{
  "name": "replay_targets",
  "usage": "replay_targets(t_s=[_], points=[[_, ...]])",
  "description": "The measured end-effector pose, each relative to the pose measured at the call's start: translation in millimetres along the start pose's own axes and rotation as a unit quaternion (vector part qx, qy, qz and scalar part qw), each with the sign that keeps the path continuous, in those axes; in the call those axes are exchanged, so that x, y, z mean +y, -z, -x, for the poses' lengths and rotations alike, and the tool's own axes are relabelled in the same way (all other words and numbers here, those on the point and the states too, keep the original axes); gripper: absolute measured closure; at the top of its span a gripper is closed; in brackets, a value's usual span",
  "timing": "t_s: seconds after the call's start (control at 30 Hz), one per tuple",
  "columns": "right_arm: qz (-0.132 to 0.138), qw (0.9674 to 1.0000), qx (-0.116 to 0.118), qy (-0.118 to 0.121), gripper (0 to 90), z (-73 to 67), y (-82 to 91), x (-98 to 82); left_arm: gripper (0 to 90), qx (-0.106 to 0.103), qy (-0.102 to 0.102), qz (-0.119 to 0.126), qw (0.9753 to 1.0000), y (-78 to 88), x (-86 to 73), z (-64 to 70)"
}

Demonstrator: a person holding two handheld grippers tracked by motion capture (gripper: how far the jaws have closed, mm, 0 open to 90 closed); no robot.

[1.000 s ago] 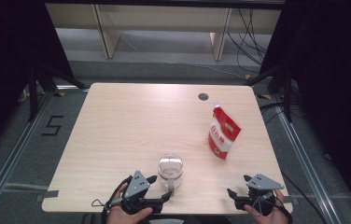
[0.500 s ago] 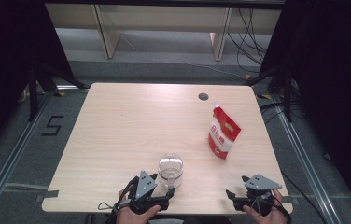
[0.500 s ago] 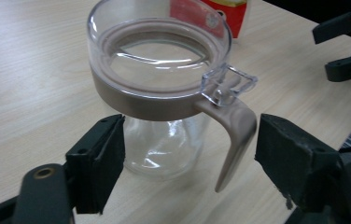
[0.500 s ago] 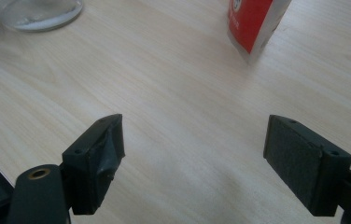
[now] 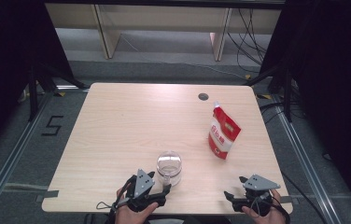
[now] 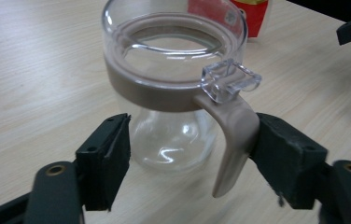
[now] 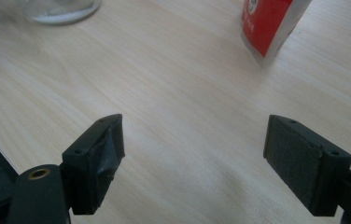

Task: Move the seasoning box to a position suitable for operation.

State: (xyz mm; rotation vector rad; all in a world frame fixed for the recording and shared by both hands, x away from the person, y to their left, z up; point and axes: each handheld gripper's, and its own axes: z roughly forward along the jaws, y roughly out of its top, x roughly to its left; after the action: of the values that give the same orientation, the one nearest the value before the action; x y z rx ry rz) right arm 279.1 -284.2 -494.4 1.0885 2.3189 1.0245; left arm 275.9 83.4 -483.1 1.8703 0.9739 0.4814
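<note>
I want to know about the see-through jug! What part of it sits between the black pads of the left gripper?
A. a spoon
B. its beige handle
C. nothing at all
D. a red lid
B: in the left gripper view the glass jug stands upright on the table and its beige handle hangs between the pads of the left gripper, against the right-hand pad.
</note>
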Motion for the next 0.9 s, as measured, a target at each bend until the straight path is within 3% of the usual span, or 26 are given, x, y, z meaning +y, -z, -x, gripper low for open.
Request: replay_targets(t_s=[0.03, 0.13, 0.2, 0.27, 0.33, 0.37, 0.43, 0.53, 0.6, 0.63, 0.67, 0.7, 0.73, 0.8, 0.87, 0.9], points=[[-0.001, 1.0, 0.001, 0.002, 21.0, 0.0, 0.0, 0.0, 36.3, -0.002, 0.0, 0.002, 1.0, 1.0, -0.2, -1.4], [-0.001, 1.0, 0.006, 0.002, 21.0, -0.9, -0.7, 0.8, 45.6, 0.0, -0.03, 0.001, 0.9995, 4.0, -0.4, -5.1], [-0.002, 0.9998, 0.02, 0.002, 21.0, -0.6, -1.0, 1.1, 50.0, 0.002, -0.032, 0.001, 0.9995, 4.1, -0.9, -9.0], [0.002, 1.0, 0.002, 0.007, 21.0, -1.5, -0.4, 1.0, 54.9, 0.006, -0.041, -0.001, 0.9991, 3.7, -1.1, -13.9], [-0.002, 1.0, 0.005, -0.001, 21.0, -2.9, -0.2, 1.0, 61.4, 0.003, -0.05, -0.003, 0.9988, 2.3, -0.9, -17.8], [-0.003, 1.0, 0.005, -0.007, 21.0, -4.3, 0.0, 0.9, 64.3, -0.002, -0.051, -0.002, 0.9987, 0.9, -0.7, -18.7], [-0.006, 1.0, 0.004, 0.003, 21.0, -2.9, -0.1, 1.2, 70.8, -0.017, -0.06, -0.006, 0.9981, -1.2, 0.2, -21.6], [-0.006, 0.9999, 0.006, -0.006, 21.0, -4.2, 0.0, 0.8, 71.1, -0.028, -0.068, -0.009, 0.9972, -2.8, 2.7, -28.8], [-0.001, 1.0, 0.006, 0.0, 21.1, -2.8, -0.5, 0.7, 71.7, -0.046, -0.074, -0.01, 0.9962, -5.2, 4.7, -36.8], [-0.003, 1.0, 0.006, -0.001, 21.1, -3.0, -0.4, 0.7, 72.0, -0.052, -0.066, -0.013, 0.9964, -6.1, 5.9, -39.4], [-0.002, 1.0, 0.008, -0.004, 21.1, -3.3, -0.3, 0.8, 72.2, -0.058, -0.072, -0.018, 0.9955, -7.2, 7.4, -43.0], [-0.002, 1.0, 0.01, -0.002, 21.4, -3.3, -0.3, 0.9, 72.2, -0.071, -0.091, -0.024, 0.993, -8.3, 9.6, -47.9], [-0.002, 0.9999, 0.013, -0.003, 22.0, -4.2, -0.1, 0.8, 72.3, -0.081, -0.08, -0.021, 0.9933, -10.0, 10.6, -49.9], [-0.002, 0.9998, 0.018, 0.006, 22.3, -2.9, -0.7, 1.3, 72.3, -0.093, -0.101, -0.025, 0.9902, -11.8, 13.9, -55.1], [0.001, 0.9996, 0.025, 0.013, 22.3, -1.9, -2.6, 1.4, 72.4, -0.102, -0.109, -0.028, 0.9884, -15.0, 15.4, -59.8], [0.003, 0.9998, 0.017, 0.014, 22.3, -1.9, -1.9, 1.3, 72.3, -0.111, -0.111, -0.024, 0.9873, -16.5, 16.1, -61.2]])
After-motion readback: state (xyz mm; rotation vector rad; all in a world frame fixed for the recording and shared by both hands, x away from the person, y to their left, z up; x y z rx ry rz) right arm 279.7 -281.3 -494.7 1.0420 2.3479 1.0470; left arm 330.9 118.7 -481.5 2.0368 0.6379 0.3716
